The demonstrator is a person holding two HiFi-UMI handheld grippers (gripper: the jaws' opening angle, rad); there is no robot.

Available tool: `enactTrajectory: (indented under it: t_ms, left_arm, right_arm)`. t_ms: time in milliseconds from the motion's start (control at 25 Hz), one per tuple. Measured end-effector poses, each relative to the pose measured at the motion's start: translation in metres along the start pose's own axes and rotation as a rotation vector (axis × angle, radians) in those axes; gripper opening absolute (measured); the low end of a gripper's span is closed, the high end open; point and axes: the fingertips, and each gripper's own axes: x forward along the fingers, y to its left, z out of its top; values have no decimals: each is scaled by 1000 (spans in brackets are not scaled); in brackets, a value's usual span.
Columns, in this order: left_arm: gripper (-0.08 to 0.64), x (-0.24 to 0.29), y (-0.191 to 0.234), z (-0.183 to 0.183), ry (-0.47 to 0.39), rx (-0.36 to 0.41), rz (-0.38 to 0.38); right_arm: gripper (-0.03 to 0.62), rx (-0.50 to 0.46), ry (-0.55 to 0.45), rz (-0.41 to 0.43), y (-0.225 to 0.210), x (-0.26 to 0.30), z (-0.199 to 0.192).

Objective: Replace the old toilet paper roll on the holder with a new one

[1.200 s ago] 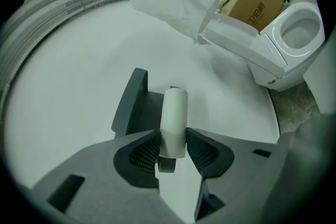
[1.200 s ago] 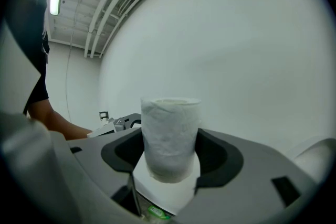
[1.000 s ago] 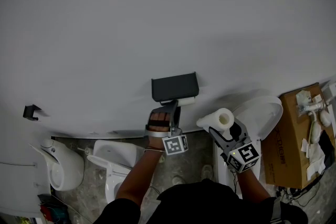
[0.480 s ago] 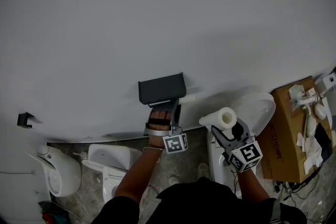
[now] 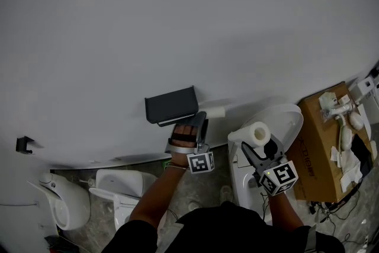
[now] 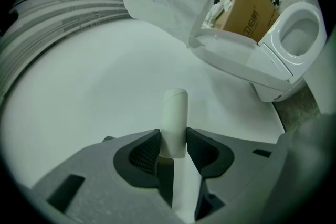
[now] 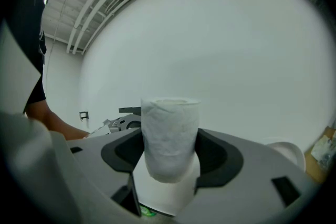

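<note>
The dark holder (image 5: 172, 106) hangs on the white wall. Just right of it my left gripper (image 5: 201, 119) is shut on the old bare cardboard tube (image 5: 217, 111), which sticks out past the holder's right end. In the left gripper view the pale tube (image 6: 175, 113) is pinched upright between the pads of that gripper (image 6: 173, 141). Further right, my right gripper (image 5: 260, 144) is shut on the full new white roll (image 5: 254, 134). The right gripper view shows the roll (image 7: 170, 128) filling the jaws of this gripper (image 7: 170, 153).
A white toilet (image 5: 284, 127) with raised lid stands right below the right gripper. A cardboard box (image 5: 325, 145) with white parts on it sits at the far right. More white fixtures (image 5: 65, 201) stand lower left. A small dark hook (image 5: 23, 144) is on the wall.
The left gripper has drawn the tube out to the right, from under the holder to beside it. The holder has slid left in the head view. Both grips are unchanged.
</note>
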Motion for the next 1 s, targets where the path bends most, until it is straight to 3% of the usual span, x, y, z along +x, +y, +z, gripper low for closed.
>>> enactTrajectory:
  t_ms: [120,360,760,1000]
  left_arm:
    - [158,1,-3,3,-3,-11,-23]
    - [158,-7,5,10,-26,-168,-27]
    - [158,-55,52,14,-137,-697,-42]
    - [158,-88,87,3,-214,-936,-1]
  right_arm:
    - [291,2,-5,-18,-7,-3,1]
    - [291,3,-10,-33,-13,-1,2]
    - [291,-18,-18,-38,-5,11,7]
    - [291,-43,-36,-4,13,25,15]
